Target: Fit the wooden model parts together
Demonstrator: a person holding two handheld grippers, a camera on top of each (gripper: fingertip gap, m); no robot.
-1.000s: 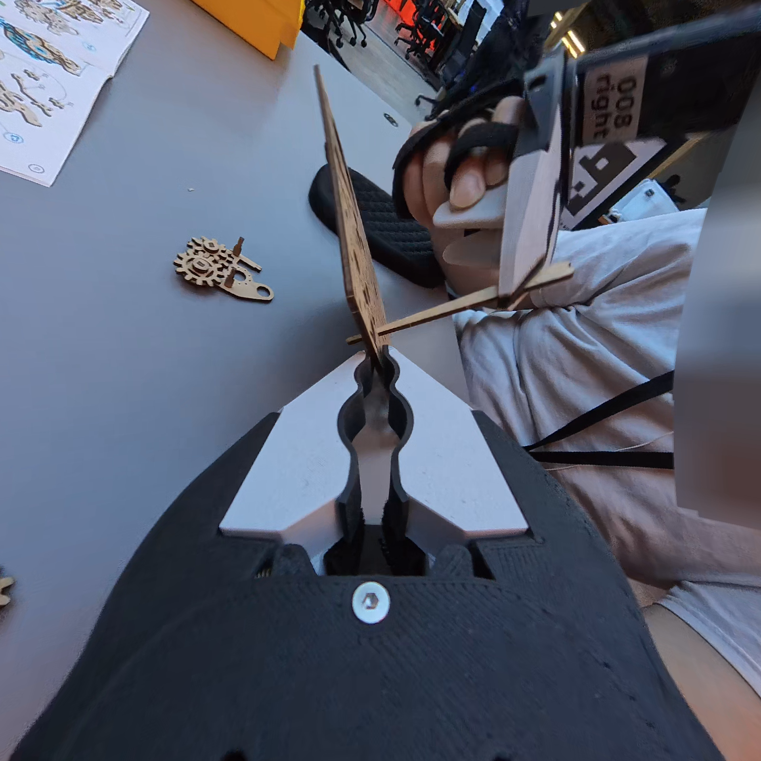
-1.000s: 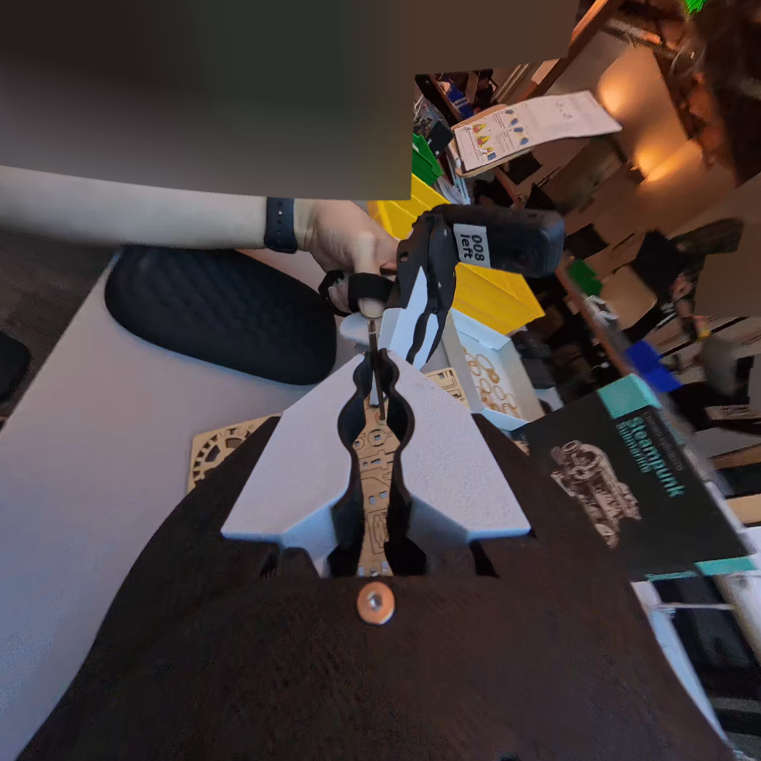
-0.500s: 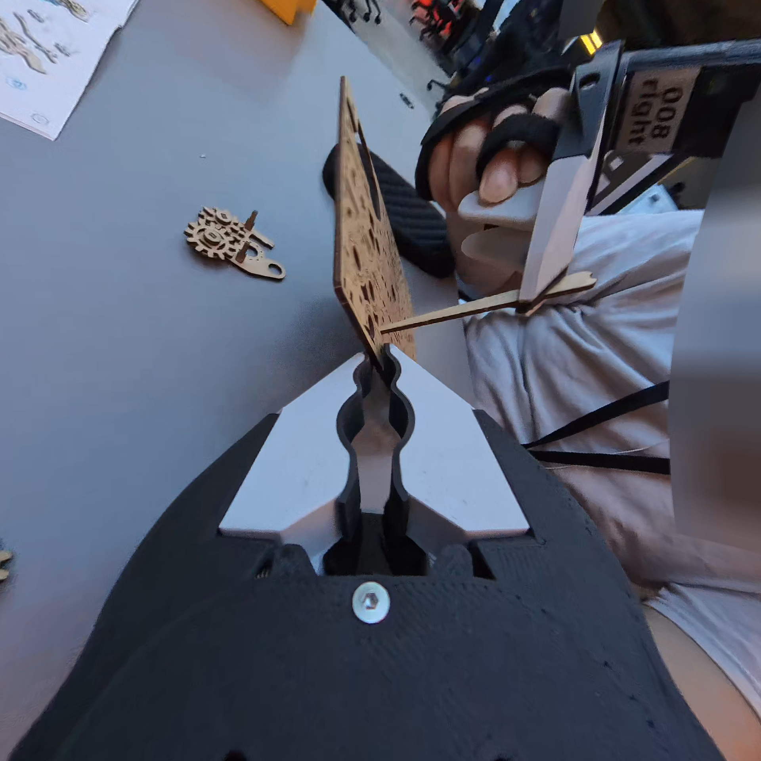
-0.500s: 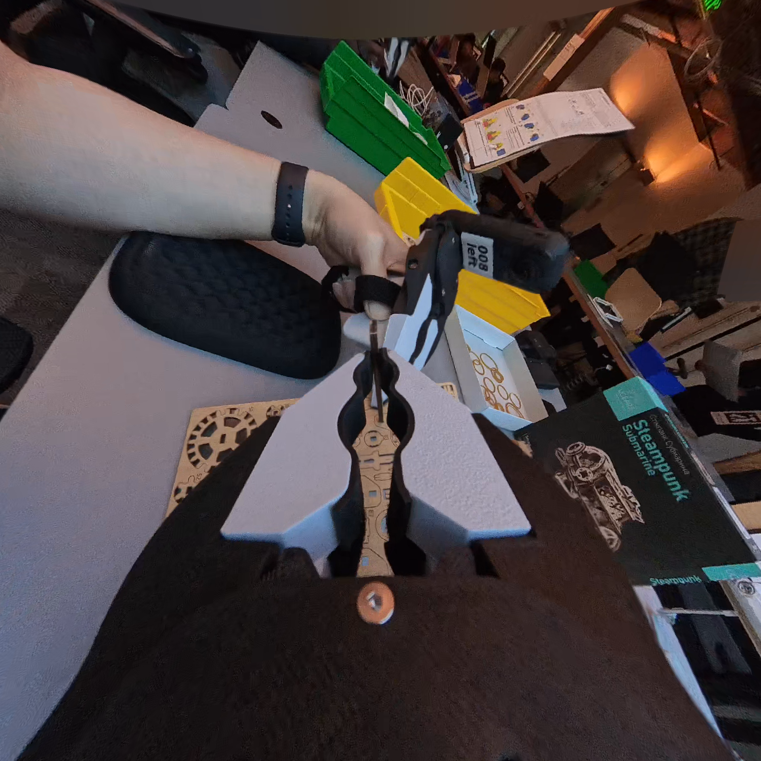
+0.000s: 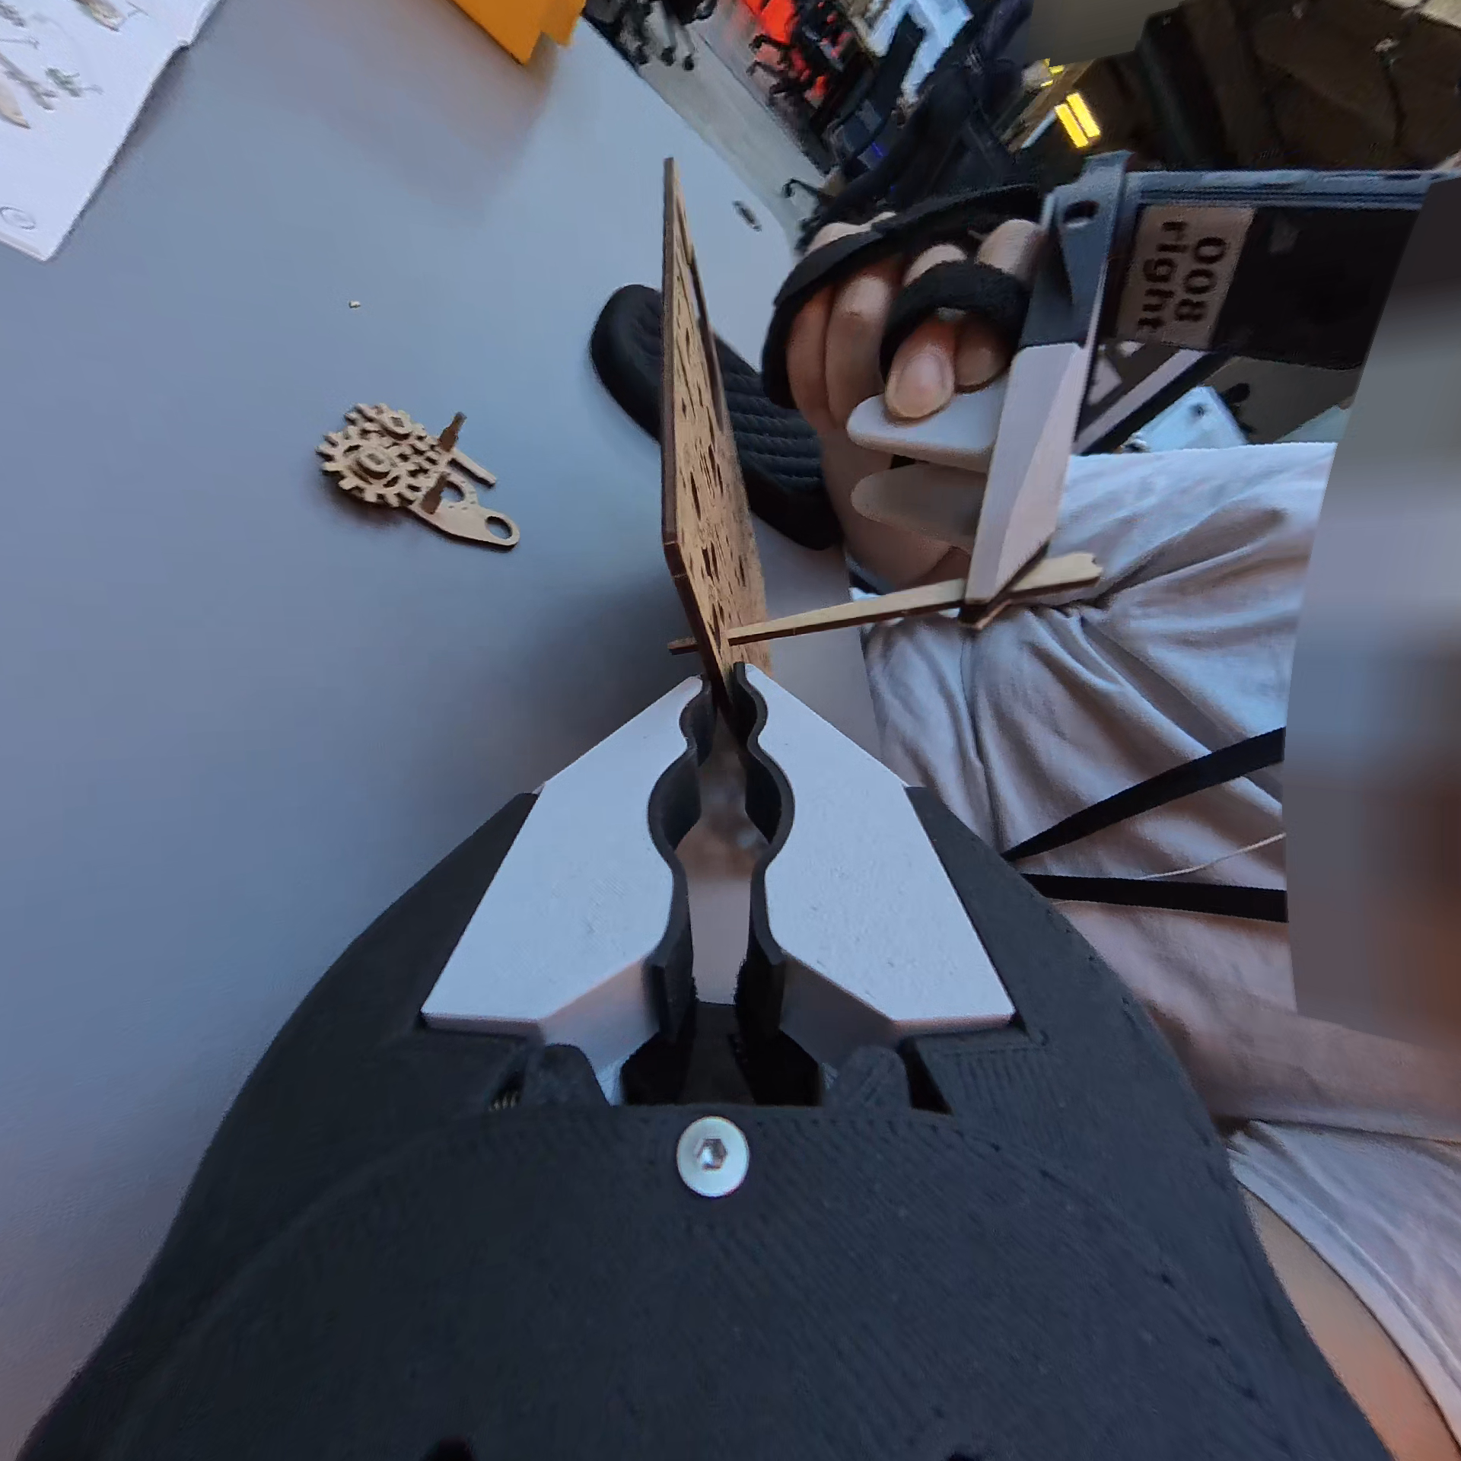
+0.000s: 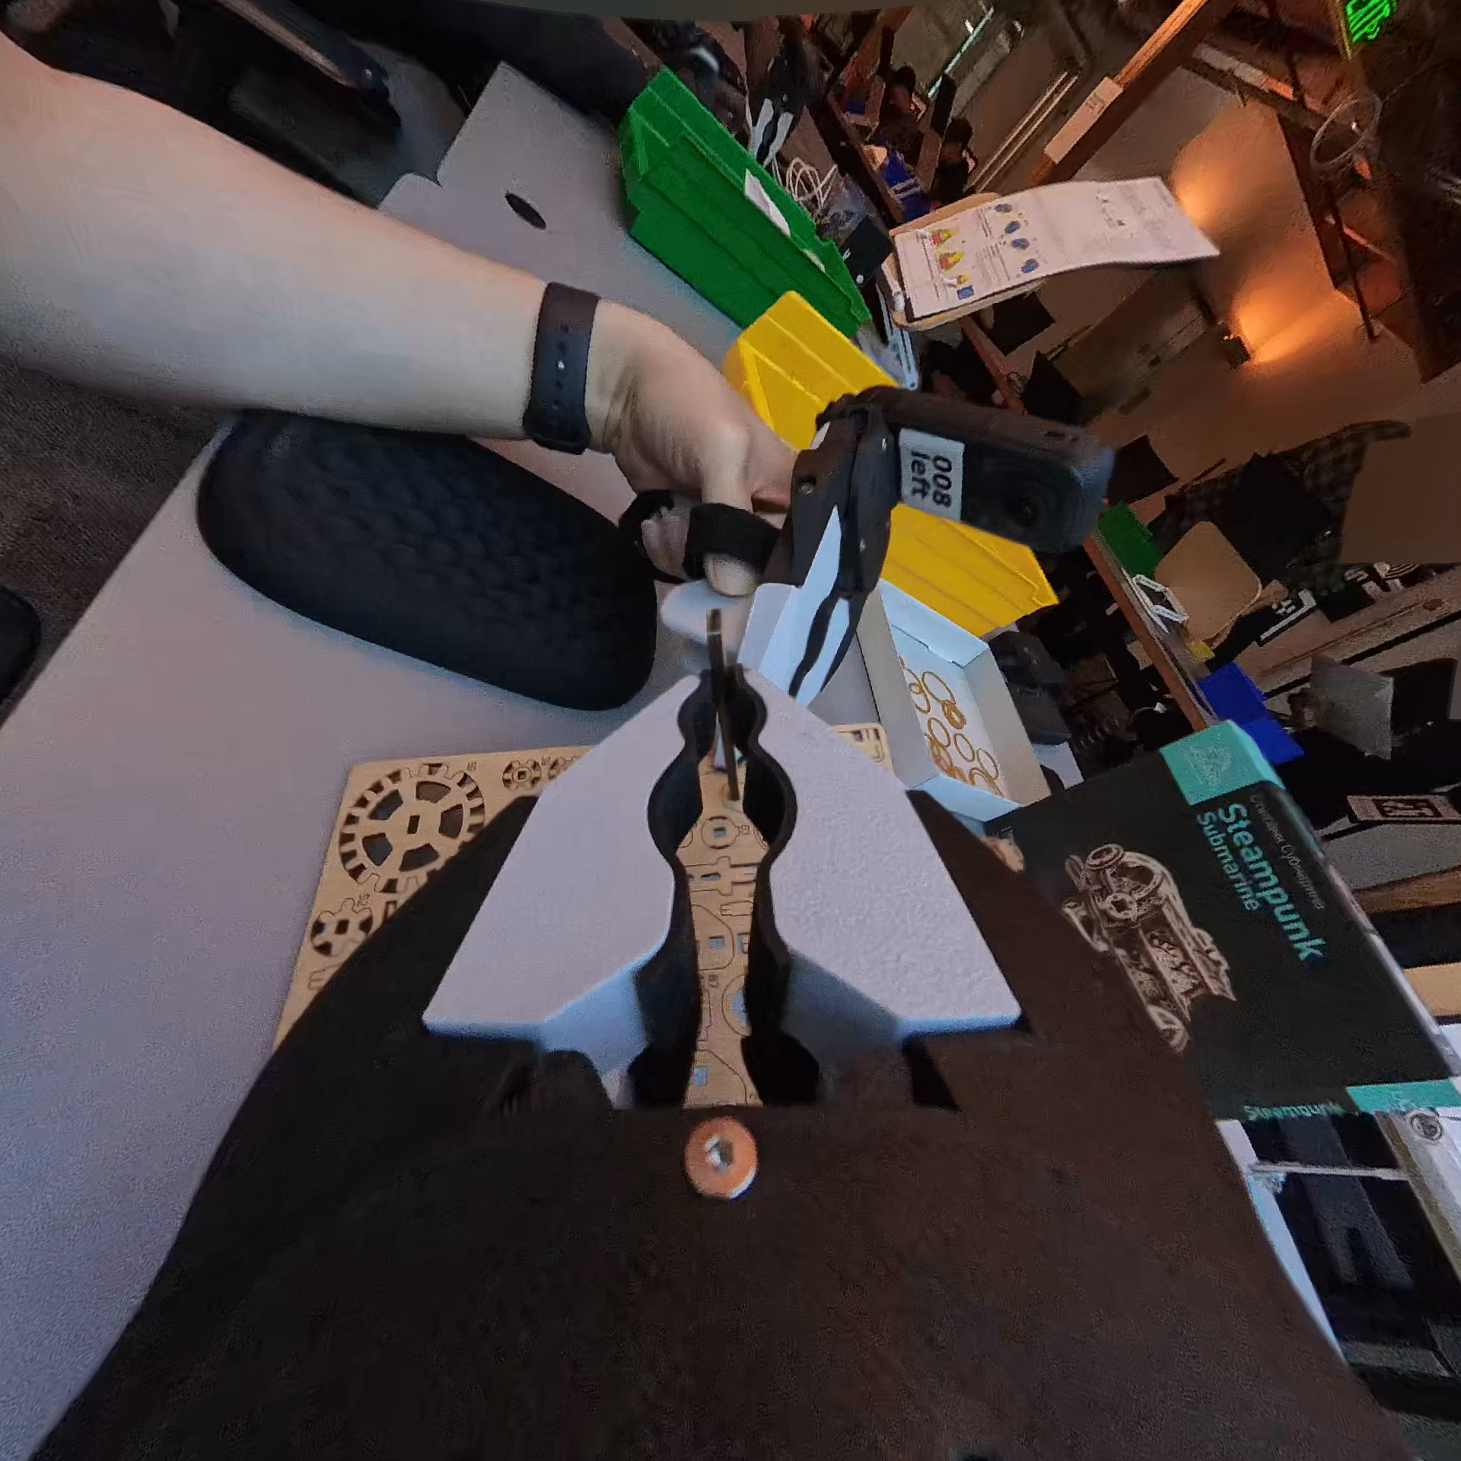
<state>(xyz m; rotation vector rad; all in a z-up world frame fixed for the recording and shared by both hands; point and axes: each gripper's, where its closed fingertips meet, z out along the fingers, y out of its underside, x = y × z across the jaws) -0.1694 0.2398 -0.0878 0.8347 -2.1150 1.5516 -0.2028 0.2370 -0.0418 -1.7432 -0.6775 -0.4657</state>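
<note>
Left gripper [image 5: 723, 680]: closed on the near lower corner of the wooden panel [image 5: 696, 443], which stands on edge, well above the grey table [image 5: 237, 711].
Right gripper [image 5: 988, 589]: pinched shut on the wooden stick [image 5: 854, 613]; in its own view the stick [image 6: 721, 711] shows edge-on between the tips [image 6: 723, 688].
Joint: the stick's far tip passes through the panel near its lower edge, and a short stub shows on the panel's left side.
Progress: my reading is that this one insertion is started, perhaps nearly seated; how deep it must go cannot be told.
Done elsewhere: a small gear assembly [image 5: 411, 474] lies on the table to the left, already built up from several pieces.
Left to do: a laser-cut sheet [image 6: 411, 838] with gears and other parts uncut lies flat under the right gripper, so much of the model looks unbuilt.
Writing, grippers: each carries a small printed label; wording not repeated.
Writing, kit box [image 6: 1233, 909]: dark with teal corners, printed title and an engraving-style picture, at the right.
Writing, paper: an instruction sheet [image 5: 71, 103] at the far left; a printed notice on a clipboard [image 6: 1043, 245] in the far background.
Other: yellow bins [image 6: 933, 506] and green bins [image 6: 727, 213] beyond the left gripper [image 6: 822, 632].
</note>
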